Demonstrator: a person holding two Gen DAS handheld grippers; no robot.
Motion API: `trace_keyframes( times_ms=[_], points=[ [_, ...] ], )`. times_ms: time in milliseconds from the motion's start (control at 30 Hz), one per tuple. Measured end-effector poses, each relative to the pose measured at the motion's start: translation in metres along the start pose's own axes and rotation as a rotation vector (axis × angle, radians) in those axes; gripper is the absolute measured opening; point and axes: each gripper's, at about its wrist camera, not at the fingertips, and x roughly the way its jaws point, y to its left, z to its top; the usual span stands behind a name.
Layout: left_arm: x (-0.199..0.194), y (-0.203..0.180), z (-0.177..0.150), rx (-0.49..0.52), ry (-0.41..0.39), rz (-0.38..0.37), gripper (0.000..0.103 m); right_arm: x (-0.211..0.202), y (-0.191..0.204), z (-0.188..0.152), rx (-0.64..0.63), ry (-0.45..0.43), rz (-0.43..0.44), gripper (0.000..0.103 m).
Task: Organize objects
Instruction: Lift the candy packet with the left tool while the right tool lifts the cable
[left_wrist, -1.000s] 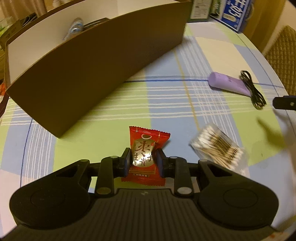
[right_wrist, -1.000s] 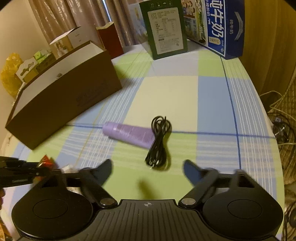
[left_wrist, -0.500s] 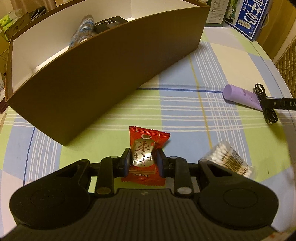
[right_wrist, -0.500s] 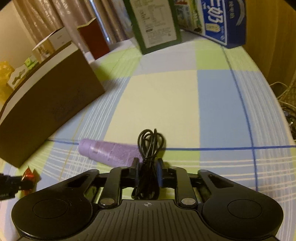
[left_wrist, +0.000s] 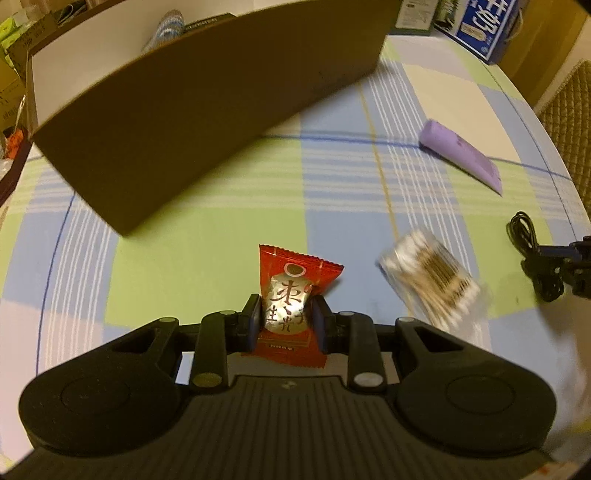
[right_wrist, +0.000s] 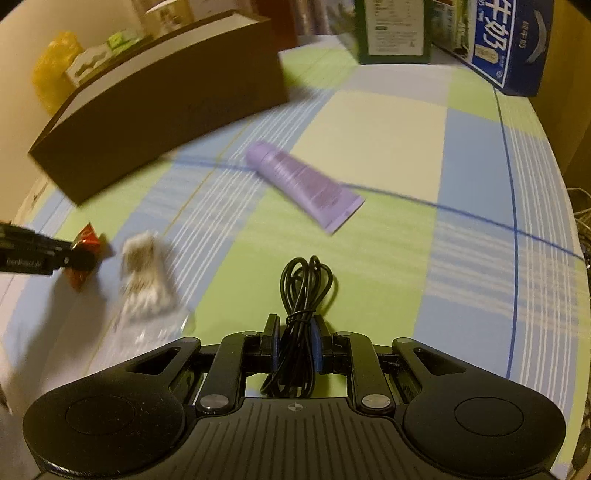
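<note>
So we've got the left gripper (left_wrist: 284, 317) clamped tight on a red snack packet (left_wrist: 293, 295), pads pinching its silver middle, packet standing upright between them. The right gripper (right_wrist: 294, 345) is closed down on a bundled black cable (right_wrist: 303, 295), the loop end sticking out past the fingertips and the tail hanging back toward the body. In the left wrist view that cable (left_wrist: 532, 254) shows at the far right edge, pinched by the right gripper (left_wrist: 563, 258).

Using the brown cardboard box (left_wrist: 207, 110) as our anchor: the packet is held in front of its long side, off the near corner. Nothing sits between packet and box, just bare checked tablecloth (left_wrist: 207, 258). A clear pack of cotton swabs (left_wrist: 428, 277) lies further out from the box, just right of the packet, motion-blurred in both views. A purple tube (right_wrist: 303, 182) lies flat off the box's right end, cap toward the box.

Inside the box we can only see the tops of a blue-patterned thing (left_wrist: 164, 27) and a dark flat item; the front wall hides the rest. Behind the box's far end stand a green carton (right_wrist: 393, 31) and a blue milk box (right_wrist: 511, 44), both cut off by the frame. To the left of the box there's a yellow bag (right_wrist: 51, 74) and small cartons, too blurry to read.
</note>
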Motion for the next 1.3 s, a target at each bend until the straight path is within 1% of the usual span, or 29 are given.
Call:
trace_keyframes(
  times_ms=[100, 167, 233, 267, 300, 333, 467, 533, 600, 667, 733, 1300],
  points=[
    [-0.002, -0.003, -0.007, 0.000, 0.010, -0.017, 0.025, -0.002, 0.006, -0.006, -0.009, -0.020, -0.022, 0.015],
    [-0.002, -0.006, -0.008, 0.005, 0.007, -0.011, 0.025, 0.000, 0.007, -0.005, 0.007, -0.035, -0.031, 0.018],
    [-0.001, -0.009, -0.007, 0.017, 0.003, -0.001, 0.028, 0.003, 0.007, 0.000, 0.019, -0.048, -0.037, 0.027],
    [0.000, -0.010, -0.007, 0.019, 0.000, -0.003, 0.031, 0.004, 0.009, 0.001, 0.019, -0.055, -0.046, 0.029],
    [0.001, -0.011, -0.006, 0.022, -0.003, -0.007, 0.033, 0.006, 0.011, 0.002, 0.015, -0.063, -0.057, 0.031],
    [0.001, -0.012, -0.006, 0.026, -0.005, -0.007, 0.034, 0.007, 0.013, 0.004, 0.008, -0.068, -0.068, 0.031],
    [0.003, -0.016, -0.003, 0.041, -0.013, 0.009, 0.034, 0.013, 0.025, 0.006, -0.069, -0.072, -0.129, 0.030],
    [0.003, -0.018, -0.003, 0.042, -0.014, 0.012, 0.034, 0.016, 0.030, 0.005, -0.099, -0.077, -0.130, 0.019],
    [0.003, -0.018, -0.003, 0.045, -0.018, 0.023, 0.028, 0.017, 0.033, 0.004, -0.112, -0.074, -0.131, 0.016],
    [0.002, -0.017, -0.004, 0.036, -0.016, 0.018, 0.024, 0.018, 0.034, 0.004, -0.120, -0.068, -0.126, 0.016],
    [0.001, -0.017, -0.004, 0.033, -0.013, 0.015, 0.024, 0.018, 0.035, 0.003, -0.118, -0.063, -0.118, 0.016],
    [-0.007, -0.016, -0.012, 0.020, -0.015, 0.010, 0.023, 0.013, 0.037, -0.002, -0.096, -0.057, -0.092, 0.016]
  ],
)
